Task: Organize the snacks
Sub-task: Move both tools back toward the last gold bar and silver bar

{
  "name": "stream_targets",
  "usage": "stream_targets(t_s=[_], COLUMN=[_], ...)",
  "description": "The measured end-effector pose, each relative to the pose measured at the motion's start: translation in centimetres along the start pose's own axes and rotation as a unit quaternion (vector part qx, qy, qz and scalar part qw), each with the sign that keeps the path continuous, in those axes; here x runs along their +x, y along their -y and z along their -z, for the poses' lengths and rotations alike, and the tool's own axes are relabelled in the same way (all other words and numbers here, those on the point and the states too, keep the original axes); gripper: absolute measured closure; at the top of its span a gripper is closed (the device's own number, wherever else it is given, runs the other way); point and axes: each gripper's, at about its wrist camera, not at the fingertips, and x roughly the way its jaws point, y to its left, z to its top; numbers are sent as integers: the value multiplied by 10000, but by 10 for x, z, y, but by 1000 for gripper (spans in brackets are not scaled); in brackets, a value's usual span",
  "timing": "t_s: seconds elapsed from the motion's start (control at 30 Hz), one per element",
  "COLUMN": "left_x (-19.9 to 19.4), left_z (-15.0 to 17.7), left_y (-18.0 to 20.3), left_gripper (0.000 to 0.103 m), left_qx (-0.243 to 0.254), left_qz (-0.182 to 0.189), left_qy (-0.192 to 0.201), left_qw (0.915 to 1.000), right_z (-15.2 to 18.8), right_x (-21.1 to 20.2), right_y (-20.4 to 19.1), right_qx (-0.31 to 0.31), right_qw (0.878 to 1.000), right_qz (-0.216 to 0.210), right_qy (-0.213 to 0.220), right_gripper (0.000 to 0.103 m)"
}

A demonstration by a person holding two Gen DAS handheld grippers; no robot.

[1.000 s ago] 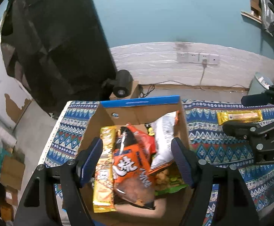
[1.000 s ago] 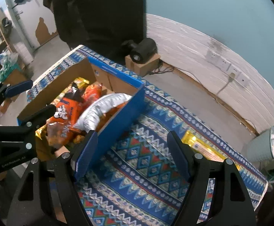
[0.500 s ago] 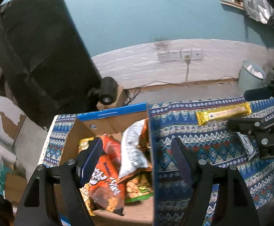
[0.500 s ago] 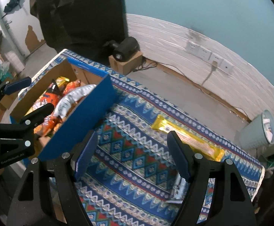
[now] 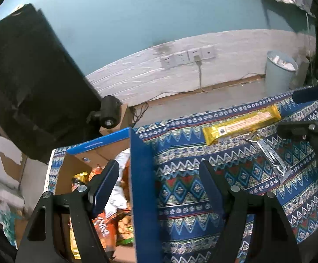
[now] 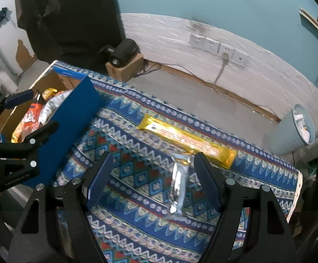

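A blue cardboard box (image 5: pixel 142 186) (image 6: pixel 71 118) holds several snack bags, an orange one (image 6: pixel 28 118) and a white one (image 5: pixel 117 197) among them. On the patterned cloth lie a long gold bar (image 5: pixel 242 127) (image 6: pixel 187 139) and a small silver packet (image 5: pixel 272 160) (image 6: pixel 178 186). My left gripper (image 5: pixel 159 186) is open, straddling the box's right wall, nothing gripped. My right gripper (image 6: pixel 152 179) is open above the cloth, the silver packet lying below near its right finger. Each gripper shows in the other's view: the right one (image 5: pixel 299 114) and the left one (image 6: pixel 32 109).
The table (image 6: pixel 268 175) carries a blue patterned cloth and ends close behind the gold bar. Beyond it are a small cardboard carton with a black device (image 6: pixel 123 52), wall sockets (image 6: pixel 215 45), a pale waste bin (image 6: pixel 294 129) and a dark hanging cloth (image 5: pixel 27 76).
Both grippers have moved to the right, away from over the box. The box has slid to the left in both views, and the gold bar and silver packet have come into view.
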Motion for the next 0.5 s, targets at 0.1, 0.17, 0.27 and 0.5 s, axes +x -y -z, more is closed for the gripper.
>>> stream_targets(t_s=[0.1, 0.17, 0.27, 0.5], left_x=[9, 17, 29, 70], left_z=[-1, -4, -10, -21], left_y=[15, 26, 36, 58], left_gripper=[24, 24, 24, 24], left_qx=[205, 345, 452, 648], left_qz=[4, 39, 101, 262], left_qy=[-82, -113, -147, -381], left_qw=[9998, 9993, 9988, 9968], right_z=[5, 9, 11, 3], right_x=[6, 18, 27, 64], right_y=[13, 27, 34, 56], right_qx=[14, 14, -10, -171], right_qw=[9999, 9997, 9994, 9970], right_qz=[76, 126, 152, 138], right_qy=[-74, -215, -322, -746], right_gripper=[27, 27, 27, 27])
